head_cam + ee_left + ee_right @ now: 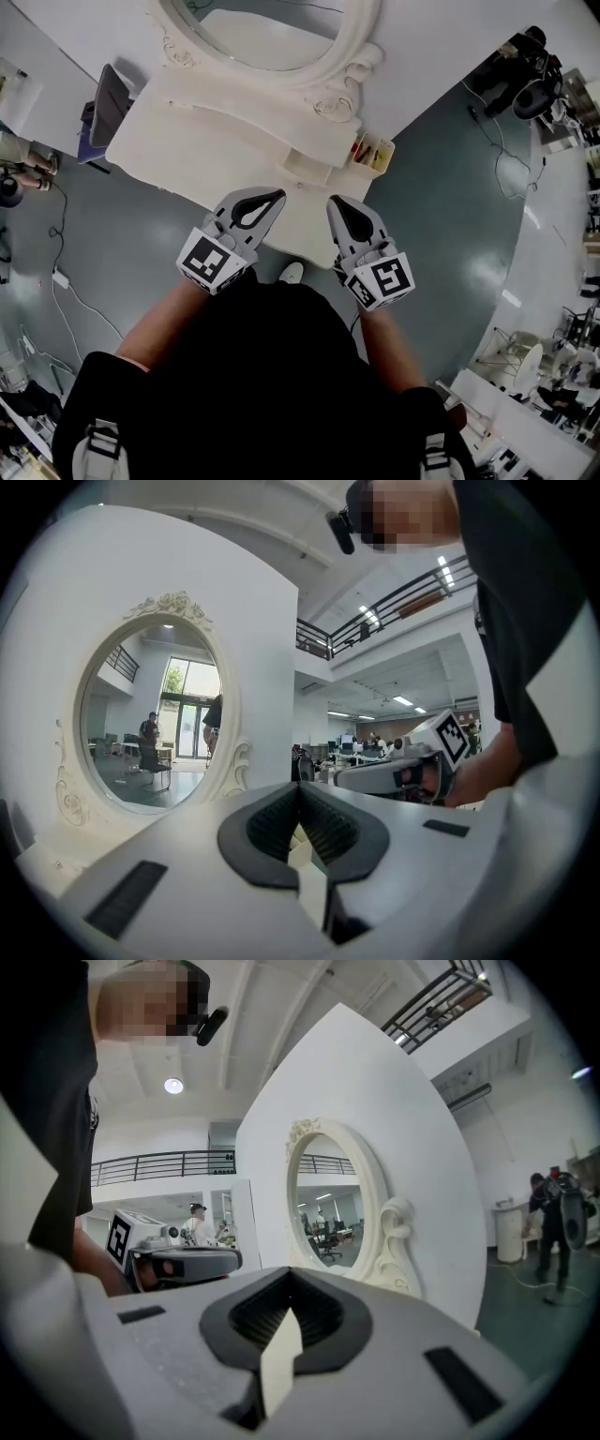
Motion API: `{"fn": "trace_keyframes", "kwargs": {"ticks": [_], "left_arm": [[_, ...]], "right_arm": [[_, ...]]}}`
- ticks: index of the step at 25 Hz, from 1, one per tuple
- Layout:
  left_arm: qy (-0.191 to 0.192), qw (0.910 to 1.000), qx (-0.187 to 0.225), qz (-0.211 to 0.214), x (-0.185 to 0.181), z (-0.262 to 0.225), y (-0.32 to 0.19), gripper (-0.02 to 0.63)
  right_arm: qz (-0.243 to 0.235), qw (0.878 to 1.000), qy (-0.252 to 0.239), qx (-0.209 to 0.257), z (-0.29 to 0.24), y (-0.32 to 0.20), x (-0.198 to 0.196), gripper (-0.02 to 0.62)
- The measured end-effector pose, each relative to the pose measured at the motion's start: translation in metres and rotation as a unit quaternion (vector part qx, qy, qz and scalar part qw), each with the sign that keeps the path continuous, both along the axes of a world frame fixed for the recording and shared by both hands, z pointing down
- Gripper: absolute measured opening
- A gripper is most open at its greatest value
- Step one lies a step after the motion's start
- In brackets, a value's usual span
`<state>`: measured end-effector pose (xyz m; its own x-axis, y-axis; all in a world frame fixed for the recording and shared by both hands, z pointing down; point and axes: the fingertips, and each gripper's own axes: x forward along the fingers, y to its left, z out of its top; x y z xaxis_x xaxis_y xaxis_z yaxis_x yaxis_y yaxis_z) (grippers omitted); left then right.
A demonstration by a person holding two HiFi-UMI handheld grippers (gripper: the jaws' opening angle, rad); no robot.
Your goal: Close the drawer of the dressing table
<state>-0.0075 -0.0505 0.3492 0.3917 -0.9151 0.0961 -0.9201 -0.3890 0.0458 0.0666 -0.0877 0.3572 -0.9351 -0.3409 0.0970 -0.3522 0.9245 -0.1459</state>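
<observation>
The cream dressing table (187, 131) stands in front of me in the head view, its oval mirror (272, 33) at the top. A small drawer (373, 152) at the table's right end stands pulled out, with orange and red items inside. My left gripper (277, 196) and right gripper (334, 202) hover side by side over the table's front edge, both shut and empty, a short way below and left of the drawer. The left gripper view shows its jaws (300, 787) meeting in front of the mirror (150, 714). In the right gripper view the jaws (289, 1271) are also together, with the mirror (328, 1208) beyond.
A dark chair-like object (105, 108) stands at the table's left end. Cables (70, 281) trail over the grey floor at left. A person with equipment (525, 66) stands at the far right. A white wall panel (394, 1129) backs the table.
</observation>
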Motion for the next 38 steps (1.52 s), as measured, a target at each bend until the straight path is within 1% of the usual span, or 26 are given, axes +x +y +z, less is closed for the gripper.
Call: {"fn": "trace_keyframes", "kwargs": {"ticks": [6,10,13,19,24,27,33,35,38], "left_arm": [[0.022,0.9975,0.016,0.066,-0.015,0.005,-0.029,-0.006],[0.013,0.993,0.018,0.116,-0.027,0.005,-0.051,-0.006],[0.006,0.989,0.014,0.147,-0.036,0.009,-0.066,-0.006],[0.005,0.9797,0.015,0.2,-0.056,0.022,-0.085,-0.006],[0.003,0.9711,-0.003,0.239,-0.069,0.039,-0.096,-0.006],[0.003,0.9653,-0.004,0.261,-0.074,0.048,-0.102,-0.006],[0.017,0.9532,-0.018,0.301,-0.078,0.075,-0.109,-0.006],[0.019,0.9501,-0.017,0.311,-0.077,0.082,-0.111,-0.006],[0.012,0.9454,-0.007,0.326,-0.076,0.089,-0.115,-0.006]], "right_arm": [[0.049,0.999,0.02,-0.008,0.01,-0.02,-0.016,0.002],[0.093,0.994,0.046,-0.038,0.029,-0.038,-0.027,0.002],[0.128,0.989,0.058,-0.044,0.039,-0.05,-0.033,0.002],[0.18,0.978,0.077,-0.073,0.071,-0.062,-0.052,0.002],[0.212,0.962,0.121,-0.119,0.118,-0.064,-0.064,0.004],[0.233,0.952,0.136,-0.148,0.144,-0.062,-0.069,0.006],[0.268,0.928,0.17,-0.193,0.196,-0.055,-0.071,0.017],[0.277,0.921,0.178,-0.21,0.212,-0.052,-0.072,0.024],[0.286,0.909,0.189,-0.238,0.235,-0.05,-0.074,0.036]]}}
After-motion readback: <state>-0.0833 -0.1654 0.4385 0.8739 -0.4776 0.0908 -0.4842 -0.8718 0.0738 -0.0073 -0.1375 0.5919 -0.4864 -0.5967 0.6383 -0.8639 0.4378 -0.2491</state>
